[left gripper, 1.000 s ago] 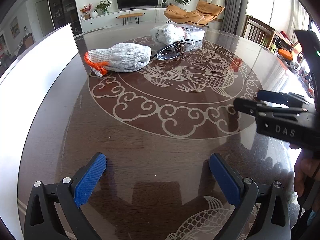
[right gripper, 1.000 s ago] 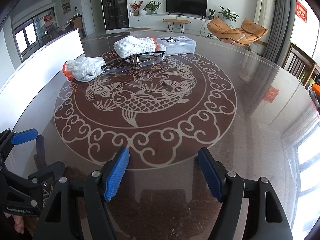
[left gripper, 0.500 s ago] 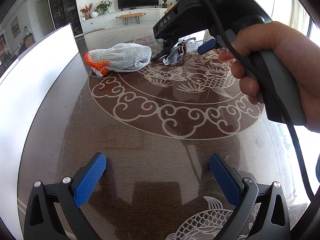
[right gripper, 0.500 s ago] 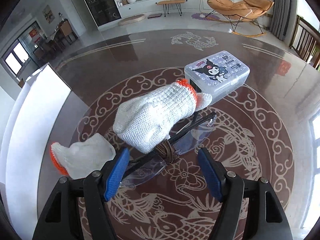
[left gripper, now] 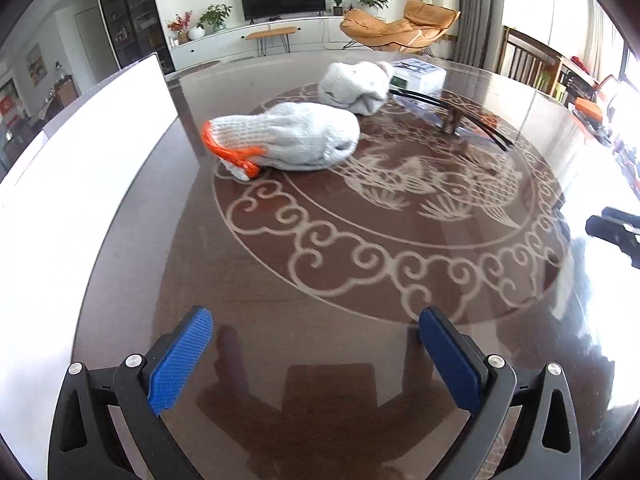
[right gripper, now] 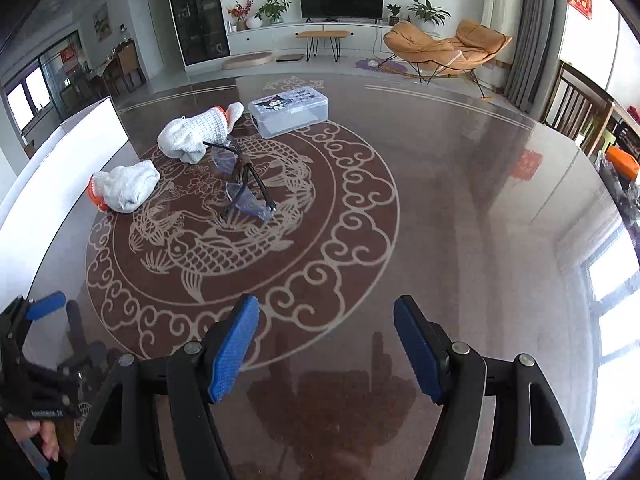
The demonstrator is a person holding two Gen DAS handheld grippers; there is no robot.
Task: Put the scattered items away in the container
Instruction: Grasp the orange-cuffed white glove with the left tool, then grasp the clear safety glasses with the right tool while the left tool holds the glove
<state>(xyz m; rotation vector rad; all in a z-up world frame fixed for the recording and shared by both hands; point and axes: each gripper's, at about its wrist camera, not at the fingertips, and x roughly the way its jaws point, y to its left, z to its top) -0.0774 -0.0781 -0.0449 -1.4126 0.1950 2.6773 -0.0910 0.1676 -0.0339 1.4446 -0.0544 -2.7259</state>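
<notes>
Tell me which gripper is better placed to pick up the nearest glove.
Left. The left gripper is open and the orange-cuffed glove lies ahead of it, slightly left. For the right gripper, also open, that glove lies far off to its left.

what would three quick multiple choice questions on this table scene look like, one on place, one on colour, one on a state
1. Where do the safety glasses lie?
A. inside the plastic box
B. on the table, nearer the camera than the box
C. in the right gripper

2. What colour is the cuff of the nearer glove?
A. orange
B. green
C. black

3. How is the plastic box?
A. lid off
B. tipped on its side
C. lid on

Answers:
1 B, the glasses rest on the fish pattern of the table, in front of the box.
2 A, an orange band edges its opening.
3 C, the printed lid sits flat on top; the left gripper and right gripper both stand open and empty.
</notes>
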